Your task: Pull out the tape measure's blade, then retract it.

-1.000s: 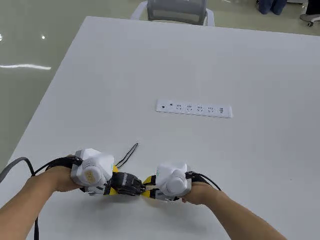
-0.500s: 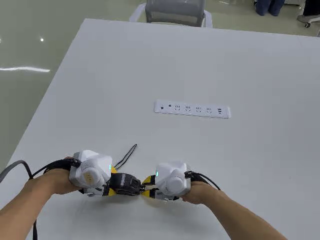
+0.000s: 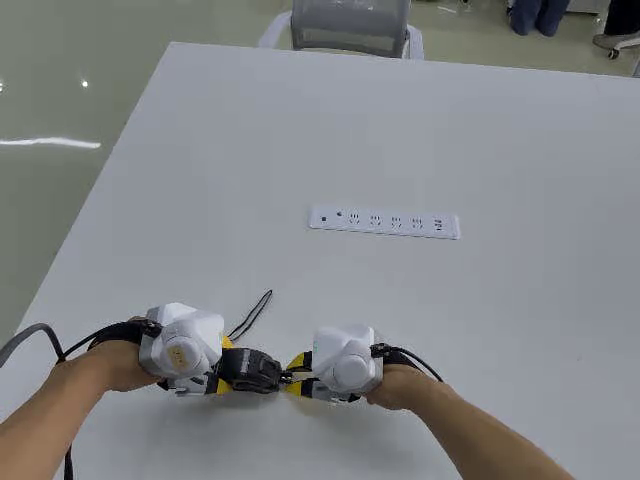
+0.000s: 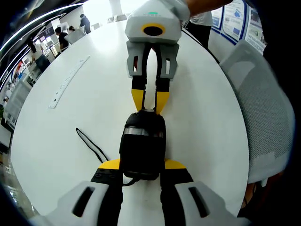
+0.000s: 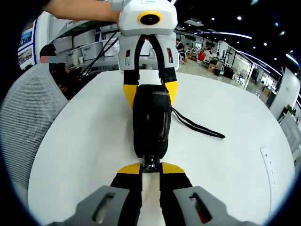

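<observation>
White worktop (image 3: pixel 420 120), near edge: a black tape (image 3: pixel 250 370) lies on the surface between two hand-held grippers that point at each other, tip to tip. The left hand-held gripper (image 3: pixel 222 370) has its yellow-tipped jaws closed on the two sides of the tape's case; in the left gripper view the case (image 4: pixel 142 146) sits squarely between those jaws, resting on the worktop. The right hand-held gripper (image 3: pixel 295 372) meets the tape from the opposite end. In the right gripper view its jaws are drawn in almost to touching and pinch the small metal hook (image 5: pixel 150 162) of the blade at the mouth of the case, with no length of blade yet drawn out. A thin black strap (image 3: pixel 252 312) trails from the tape across the worktop, curling away on the far side of the left hand-held gripper. A white power strip (image 3: pixel 385 221) lies flat well beyond the tape, towards the middle of the worktop. A grey chair (image 3: pixel 350 22) stands at the far edge, and a mesh-backed chair (image 4: pixel 268 117) shows beside the worktop in the left gripper view. Both of the person's forearms reach in from the bottom of the head view.
</observation>
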